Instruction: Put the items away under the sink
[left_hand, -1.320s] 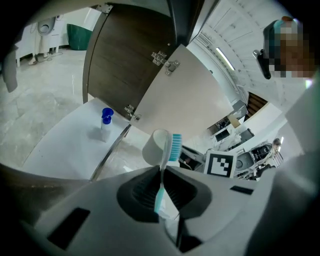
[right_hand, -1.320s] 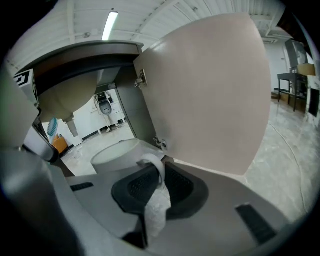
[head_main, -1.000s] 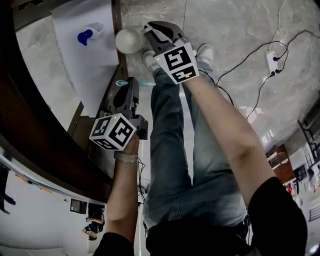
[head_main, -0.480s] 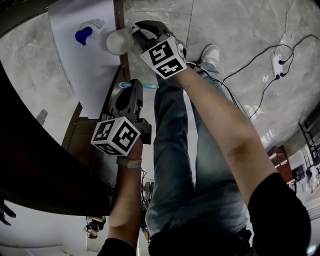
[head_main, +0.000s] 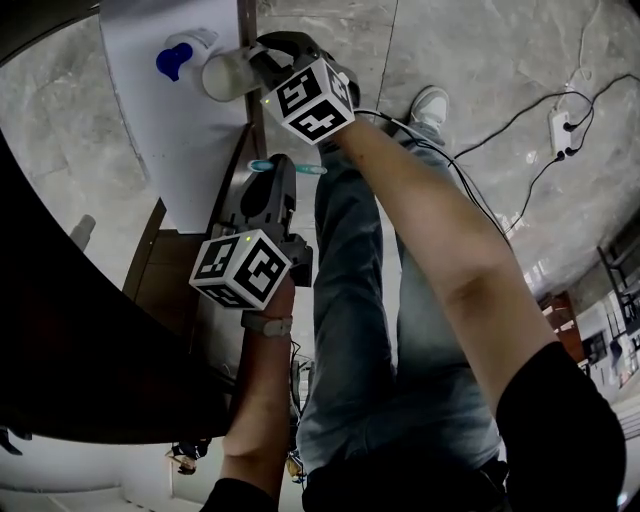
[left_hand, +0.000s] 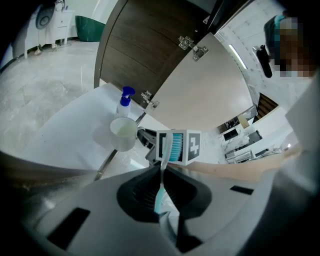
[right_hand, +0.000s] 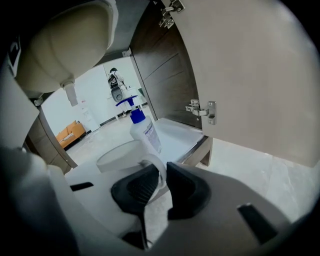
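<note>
Translucent white plastic cup (right_hand: 125, 157) is hanging by its handle, clamped in my right claw (right_hand: 161, 182); I'm aiming it upright beside the blue-capped spray bottle (right_hand: 142, 127), left claw (left_hand: 161, 175) pinching a teal toothbrush (left_hand: 172, 147).

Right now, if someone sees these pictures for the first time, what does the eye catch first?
The right tool grips a white cup by its handle at the front of the white shelf in the open cabinet, beside a bottle with a blue top. Nearer to the person, the left tool pinches a toothbrush with blue-green bristles.
</note>
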